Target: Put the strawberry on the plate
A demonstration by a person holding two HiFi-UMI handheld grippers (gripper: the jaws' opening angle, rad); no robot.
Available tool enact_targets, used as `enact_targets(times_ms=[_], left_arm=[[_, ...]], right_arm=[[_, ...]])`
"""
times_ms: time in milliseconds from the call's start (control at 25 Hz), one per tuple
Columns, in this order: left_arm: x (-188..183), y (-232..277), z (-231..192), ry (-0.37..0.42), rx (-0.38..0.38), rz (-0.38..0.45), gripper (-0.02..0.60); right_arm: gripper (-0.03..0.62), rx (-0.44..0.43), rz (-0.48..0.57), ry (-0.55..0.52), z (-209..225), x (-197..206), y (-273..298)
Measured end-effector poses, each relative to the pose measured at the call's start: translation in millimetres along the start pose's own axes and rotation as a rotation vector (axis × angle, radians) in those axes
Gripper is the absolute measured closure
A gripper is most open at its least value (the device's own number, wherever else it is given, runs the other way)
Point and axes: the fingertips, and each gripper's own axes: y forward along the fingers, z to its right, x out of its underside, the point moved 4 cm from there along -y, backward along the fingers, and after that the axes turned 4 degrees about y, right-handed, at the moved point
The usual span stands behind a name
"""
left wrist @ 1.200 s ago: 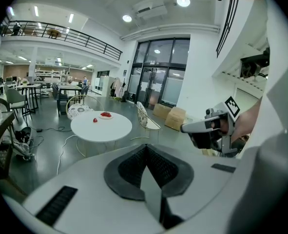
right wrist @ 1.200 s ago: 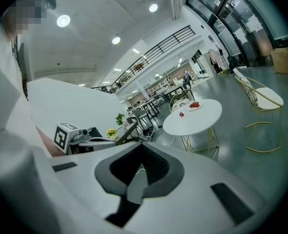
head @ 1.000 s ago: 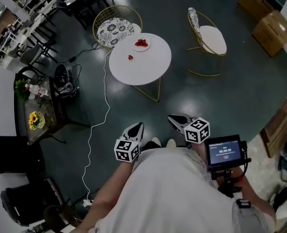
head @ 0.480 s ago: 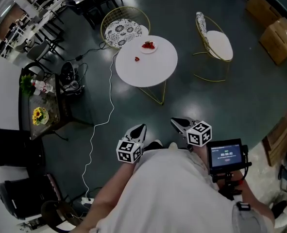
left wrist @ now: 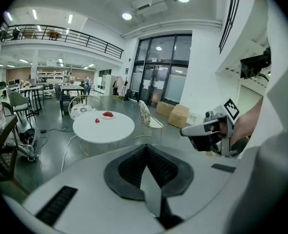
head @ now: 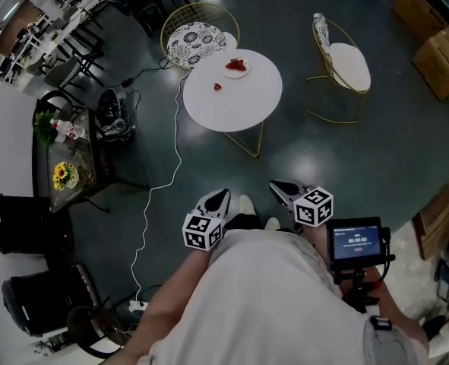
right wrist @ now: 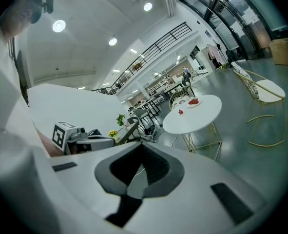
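Note:
A round white table (head: 235, 105) stands well ahead of me on the dark floor. A loose red strawberry (head: 217, 87) lies on it, a short way left of a small plate (head: 236, 67) that holds more red fruit. The same strawberry (left wrist: 97, 120) and plate (left wrist: 107, 114) show small in the left gripper view, and again, strawberry (right wrist: 181, 112) and plate (right wrist: 194, 102), in the right gripper view. My left gripper (head: 221, 196) and right gripper (head: 276, 186) are held close to my body, far from the table, both shut and empty.
Two gold wire chairs flank the table: a patterned one (head: 196, 36) behind it, a white-cushioned one (head: 347, 58) to the right. A white cable (head: 167, 166) runs across the floor. A dark side table with flowers (head: 64, 166) and black chairs (head: 26, 234) stand left; cardboard boxes (head: 441, 48) stand right.
The table and floor have drifted slightly rightward in the head view. Both grippers stay in front of my body, still shut.

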Motion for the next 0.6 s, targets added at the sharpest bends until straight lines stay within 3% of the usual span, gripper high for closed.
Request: enact_targets(times_ms=[400, 600], left_arm=[[-8, 37, -45, -0.043, 0.000, -0.007, 0.575], [-18, 90, -91, -0.045, 0.007, -0.023, 0.575]], right_arm=[[0.586, 0.019, -0.032, -0.008, 27, -31, 35], [0.586, 0.032, -0.036, 0.007, 75, -52, 74]])
